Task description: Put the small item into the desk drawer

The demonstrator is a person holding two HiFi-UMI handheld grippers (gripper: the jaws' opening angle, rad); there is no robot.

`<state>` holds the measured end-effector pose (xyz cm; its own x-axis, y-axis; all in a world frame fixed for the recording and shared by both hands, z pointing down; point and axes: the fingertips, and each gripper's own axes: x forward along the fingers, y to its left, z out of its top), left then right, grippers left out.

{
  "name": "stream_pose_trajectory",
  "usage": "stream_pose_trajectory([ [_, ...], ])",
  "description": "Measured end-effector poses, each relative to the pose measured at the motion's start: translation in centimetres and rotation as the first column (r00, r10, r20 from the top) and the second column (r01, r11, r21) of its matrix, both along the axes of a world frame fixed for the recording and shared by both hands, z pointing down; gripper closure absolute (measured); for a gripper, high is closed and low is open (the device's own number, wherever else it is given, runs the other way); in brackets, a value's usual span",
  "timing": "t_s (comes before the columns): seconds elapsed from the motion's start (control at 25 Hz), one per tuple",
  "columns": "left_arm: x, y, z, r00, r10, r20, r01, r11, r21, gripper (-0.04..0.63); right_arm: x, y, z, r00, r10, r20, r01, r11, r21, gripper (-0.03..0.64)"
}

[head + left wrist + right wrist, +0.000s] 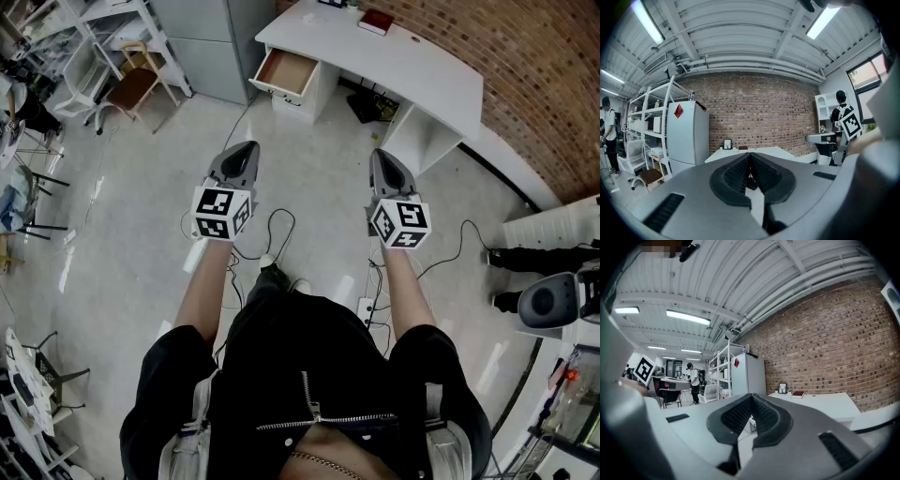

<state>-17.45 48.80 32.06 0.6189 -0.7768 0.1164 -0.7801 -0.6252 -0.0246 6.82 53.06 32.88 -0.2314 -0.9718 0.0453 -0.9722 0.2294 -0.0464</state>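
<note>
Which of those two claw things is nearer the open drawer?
The left gripper: the open drawer sits at the desk's left end, almost straight ahead of it, while the right gripper faces the desk's other end.

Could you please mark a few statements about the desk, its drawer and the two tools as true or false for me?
1. The drawer of the white desk stands open. True.
2. The left tool holds a small item. False: its jaws are together with nothing between them.
3. A red book lies on the desk top. True.
4. The right tool rests on the desk. False: it is held in the air, short of the desk, with its jaws together and empty.
</note>
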Motion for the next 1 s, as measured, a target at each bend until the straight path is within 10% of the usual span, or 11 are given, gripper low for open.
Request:
stream_pose_trajectory([
  [1.0, 2.3, -8.0, 1.6, 1.000, -0.005, -0.012, 0.004, 1.000, -0.020, 0.574, 0.4, -7.1, 1.9, 0.998, -0.055, -0.003, 0.055, 0.998, -0.038, 0.611],
])
